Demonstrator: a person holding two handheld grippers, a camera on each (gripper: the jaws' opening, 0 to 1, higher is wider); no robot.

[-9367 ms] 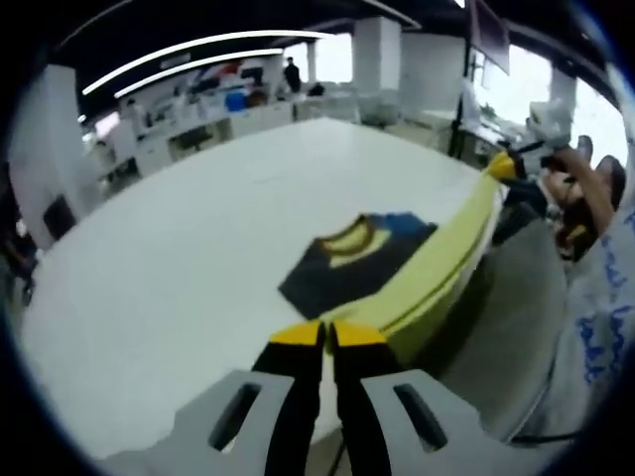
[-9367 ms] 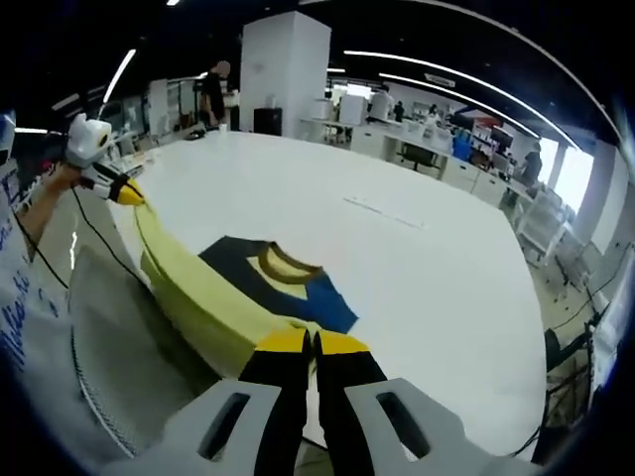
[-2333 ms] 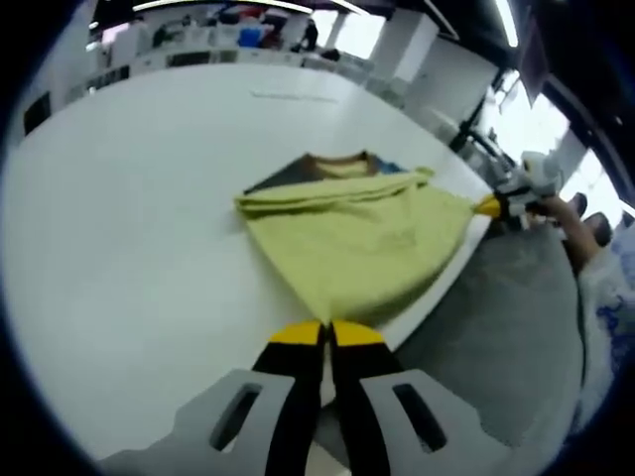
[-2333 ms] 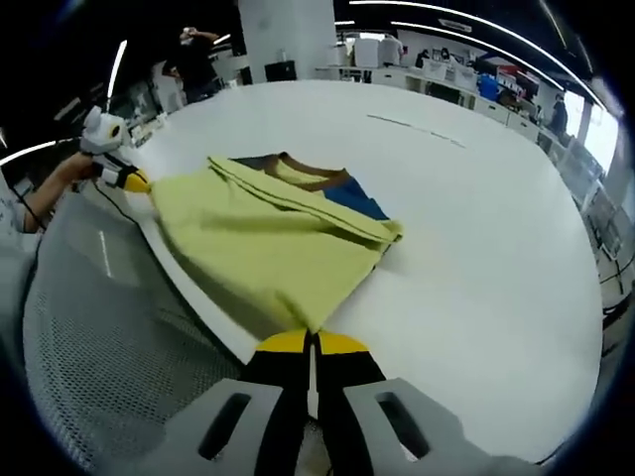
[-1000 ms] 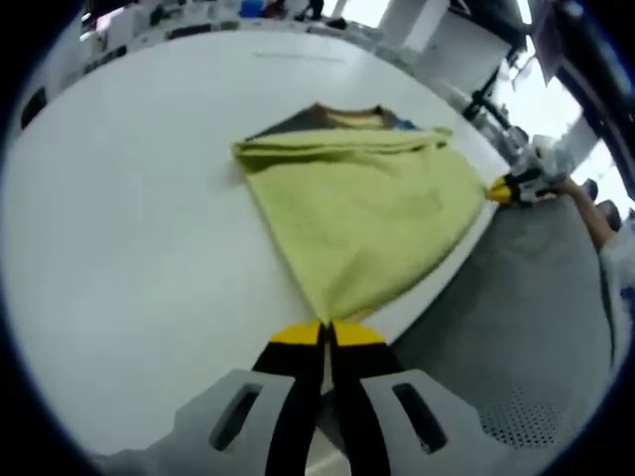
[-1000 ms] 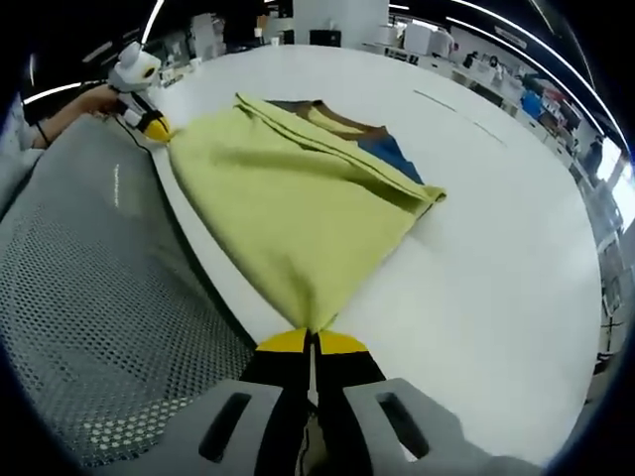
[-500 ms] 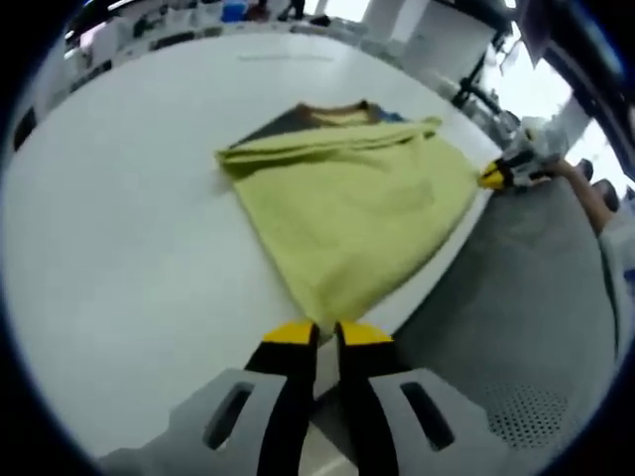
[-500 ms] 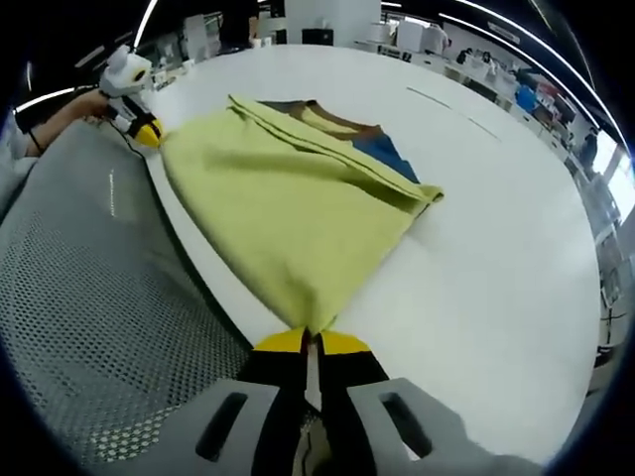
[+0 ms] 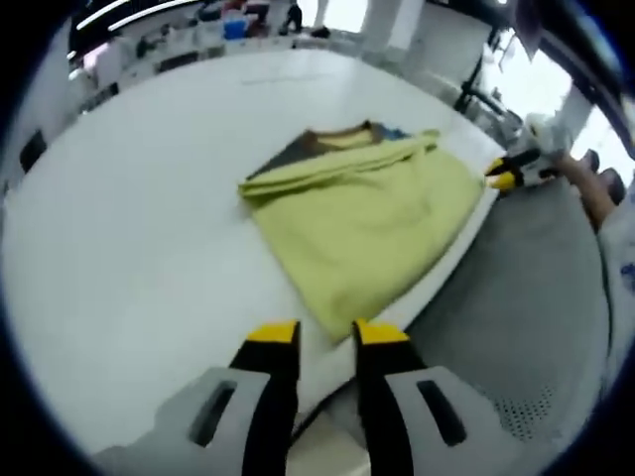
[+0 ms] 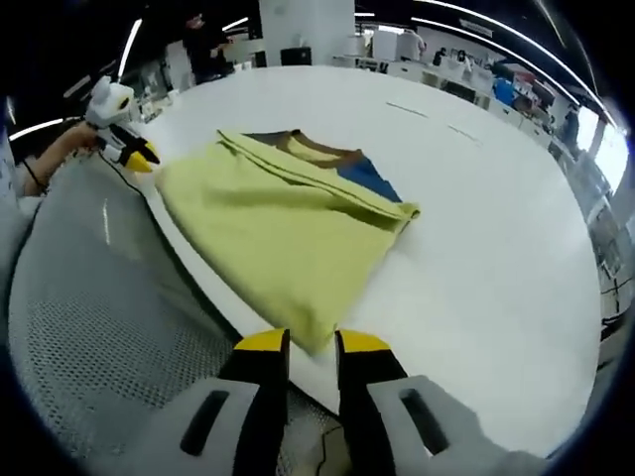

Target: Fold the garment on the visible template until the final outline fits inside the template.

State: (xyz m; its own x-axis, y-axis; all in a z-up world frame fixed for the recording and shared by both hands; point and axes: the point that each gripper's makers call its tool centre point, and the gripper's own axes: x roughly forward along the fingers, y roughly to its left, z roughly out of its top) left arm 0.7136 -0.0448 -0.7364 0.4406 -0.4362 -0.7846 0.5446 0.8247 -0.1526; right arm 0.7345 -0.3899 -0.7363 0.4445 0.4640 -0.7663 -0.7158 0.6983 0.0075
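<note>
Both claws have let go since a moment ago: the left claw (image 9: 325, 334) and right claw (image 10: 312, 343) now gape, jaws apart and empty. The soft yellow-green T-shirt (image 10: 283, 230) lies folded, flat at the near edge of the smooth white desk (image 10: 476, 248).

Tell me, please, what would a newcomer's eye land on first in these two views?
The yellow-green garment lies folded near the edge of the big white table, with a dark and blue piece peeking out beyond its far fold. In the foreground the right gripper stands open just short of the cloth's near corner, and the left gripper is open too.
</note>
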